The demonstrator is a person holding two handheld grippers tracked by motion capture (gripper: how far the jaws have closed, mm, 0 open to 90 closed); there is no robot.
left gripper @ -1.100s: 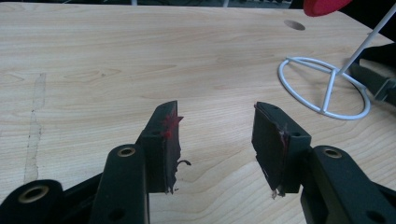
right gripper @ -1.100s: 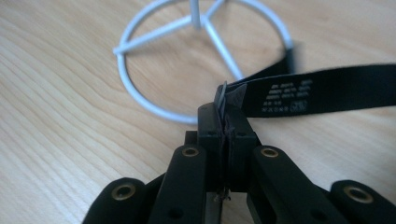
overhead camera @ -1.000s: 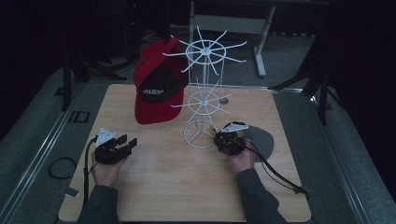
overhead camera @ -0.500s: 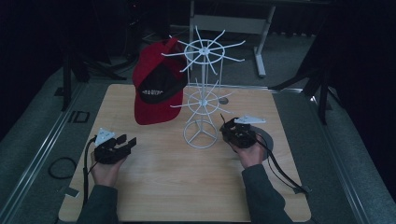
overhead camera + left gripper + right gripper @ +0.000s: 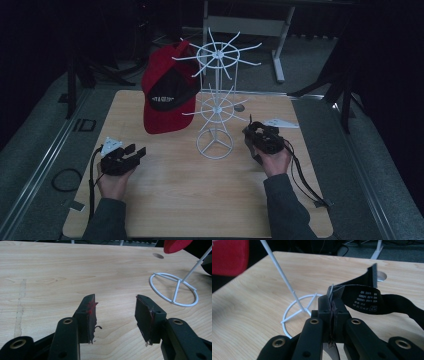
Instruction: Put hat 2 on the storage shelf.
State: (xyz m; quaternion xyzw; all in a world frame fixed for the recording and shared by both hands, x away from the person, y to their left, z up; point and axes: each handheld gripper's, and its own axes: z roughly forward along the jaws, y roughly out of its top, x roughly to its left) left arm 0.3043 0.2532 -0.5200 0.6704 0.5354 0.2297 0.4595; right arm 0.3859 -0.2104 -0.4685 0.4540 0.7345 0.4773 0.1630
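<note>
Right, right gripper [image 5: 331,302] pinches a black cap [image 5: 367,301] by its strap; lift it above the white rack [image 5: 216,100] just ahead, then hook it on a free prong

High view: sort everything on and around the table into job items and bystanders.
In the job:
- right gripper, shut on a black strap with a printed label
- white wire rack, probably where it goes
- red cap, hanging on that rack

Lying about:
- left gripper, open and empty
- cable loop on the floor
- metal frame behind the table
</note>
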